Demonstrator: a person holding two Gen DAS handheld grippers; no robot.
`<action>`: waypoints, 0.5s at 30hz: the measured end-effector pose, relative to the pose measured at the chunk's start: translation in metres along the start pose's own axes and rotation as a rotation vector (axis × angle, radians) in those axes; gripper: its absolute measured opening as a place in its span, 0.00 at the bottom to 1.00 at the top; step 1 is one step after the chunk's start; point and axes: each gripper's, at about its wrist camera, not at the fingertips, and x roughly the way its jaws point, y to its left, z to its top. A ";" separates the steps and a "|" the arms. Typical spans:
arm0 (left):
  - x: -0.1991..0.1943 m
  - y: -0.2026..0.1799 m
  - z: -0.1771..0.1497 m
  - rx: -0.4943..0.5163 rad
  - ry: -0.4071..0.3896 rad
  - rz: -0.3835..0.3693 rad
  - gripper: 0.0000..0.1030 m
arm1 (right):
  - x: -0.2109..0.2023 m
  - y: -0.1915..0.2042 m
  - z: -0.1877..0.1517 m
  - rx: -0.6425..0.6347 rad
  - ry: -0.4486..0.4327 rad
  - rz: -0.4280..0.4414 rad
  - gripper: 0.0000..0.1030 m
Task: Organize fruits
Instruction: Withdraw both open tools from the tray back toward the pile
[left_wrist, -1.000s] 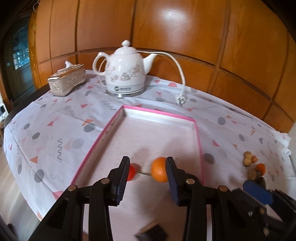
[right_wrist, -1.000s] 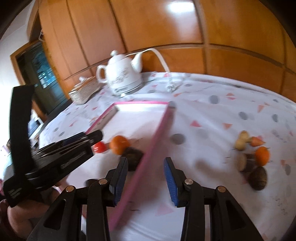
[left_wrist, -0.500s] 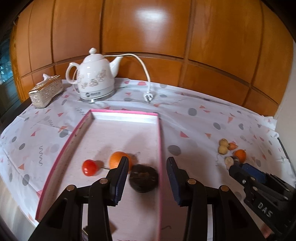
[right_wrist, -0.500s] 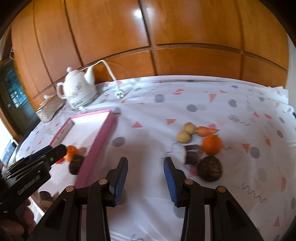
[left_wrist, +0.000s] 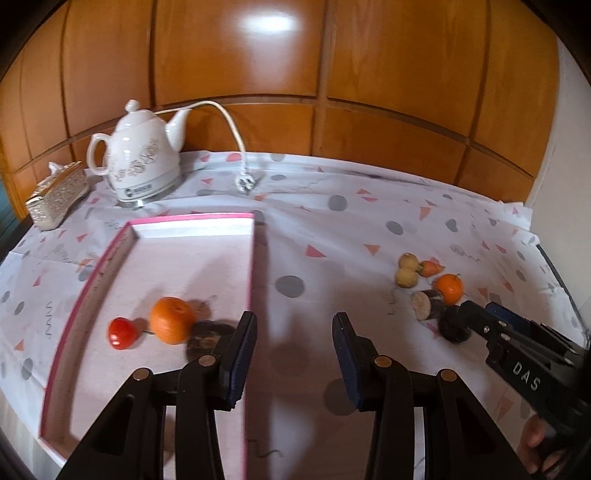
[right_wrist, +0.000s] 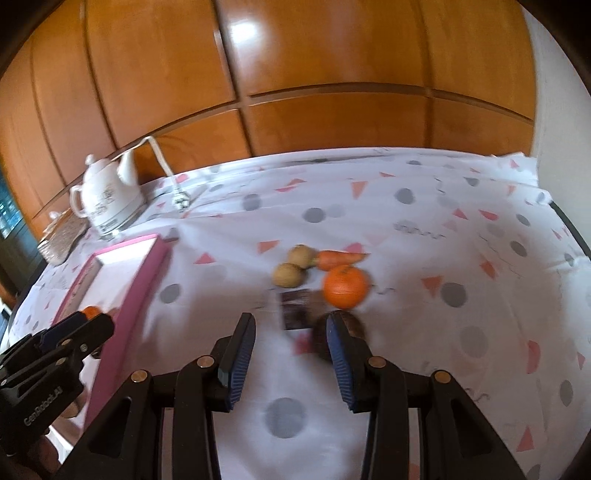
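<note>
— Pink tray (left_wrist: 251, 258) holds an orange (left_wrist: 172, 319), a tomato (left_wrist: 122, 332) and a dark fruit (left_wrist: 207, 338). Which step now?

— Fetching the next piece. Right gripper (right_wrist: 291, 341), fingers narrowly parted and empty, nears the loose fruit pile (right_wrist: 345, 286); it should straddle one, then close. Left gripper (left_wrist: 294, 354) hangs empty too.

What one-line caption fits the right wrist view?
Open right tool nears loose produce: orange, carrot, dark round fruit; pink tray left.

Your left tool (left_wrist: 294, 356) and right tool (right_wrist: 291, 352) are black plastic frames with brass rivets, blue ribbed pads (left_wrist: 242, 360) and white lettering on their sides.
</note>
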 end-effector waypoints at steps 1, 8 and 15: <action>0.002 -0.003 0.000 0.008 0.004 -0.004 0.42 | 0.000 -0.006 0.000 0.013 0.001 -0.012 0.39; 0.018 -0.025 -0.002 0.054 0.032 -0.053 0.42 | 0.003 -0.044 0.000 0.086 0.008 -0.070 0.39; 0.037 -0.042 0.001 0.064 0.071 -0.092 0.42 | 0.008 -0.069 0.001 0.132 0.019 -0.100 0.39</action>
